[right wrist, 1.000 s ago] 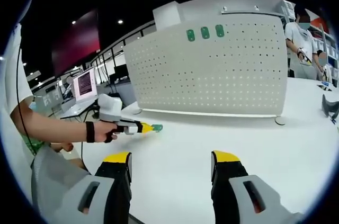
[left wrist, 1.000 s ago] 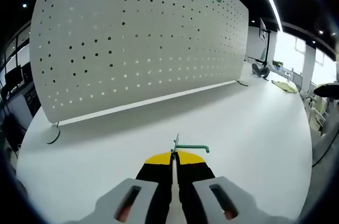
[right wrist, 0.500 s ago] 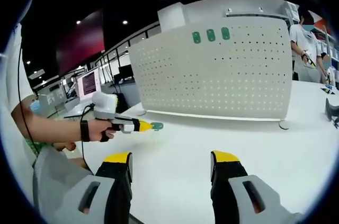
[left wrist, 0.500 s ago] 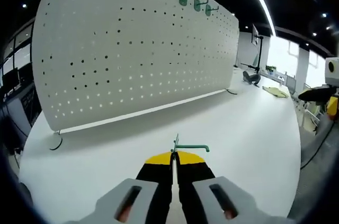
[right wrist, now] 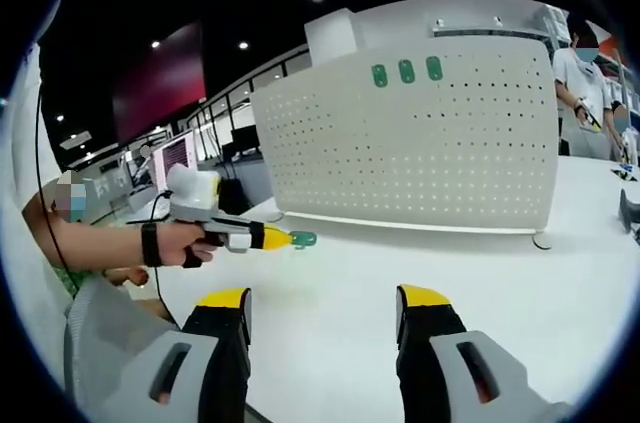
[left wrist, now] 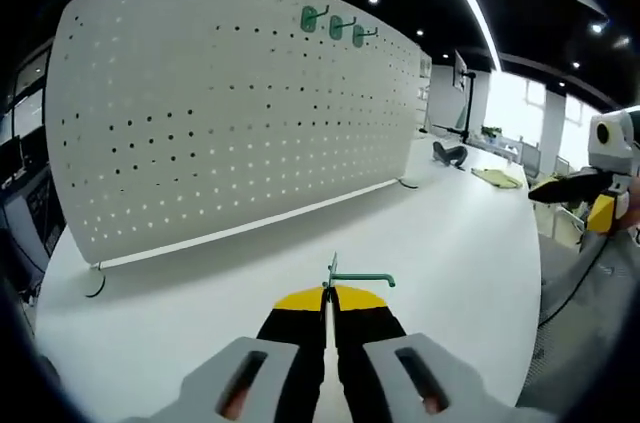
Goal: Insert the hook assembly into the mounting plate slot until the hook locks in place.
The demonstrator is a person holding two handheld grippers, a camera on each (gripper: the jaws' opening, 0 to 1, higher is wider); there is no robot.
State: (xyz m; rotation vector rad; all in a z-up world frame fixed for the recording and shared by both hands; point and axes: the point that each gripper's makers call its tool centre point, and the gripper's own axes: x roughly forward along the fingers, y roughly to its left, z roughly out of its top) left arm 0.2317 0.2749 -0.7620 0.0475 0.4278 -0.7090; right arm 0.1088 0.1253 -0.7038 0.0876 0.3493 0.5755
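Pegboard [left wrist: 230,113]: white perforated panel, matte, regular rows of small round holes, standing upright on the smooth white table [left wrist: 440,233]. I count three green hooks [left wrist: 333,25] already mounted in a row near its top edge; the same three show as green tabs in the right gripper view.

Left gripper [left wrist: 328,295]: yellow-tipped black jaws pressed together, pinching a fourth green hook [left wrist: 360,280] — thin bent rod, arm pointing sideways, held above the table, well apart from the pegboard.

Right gripper [right wrist: 322,303]: jaws wide apart, nothing between them, over bare table.
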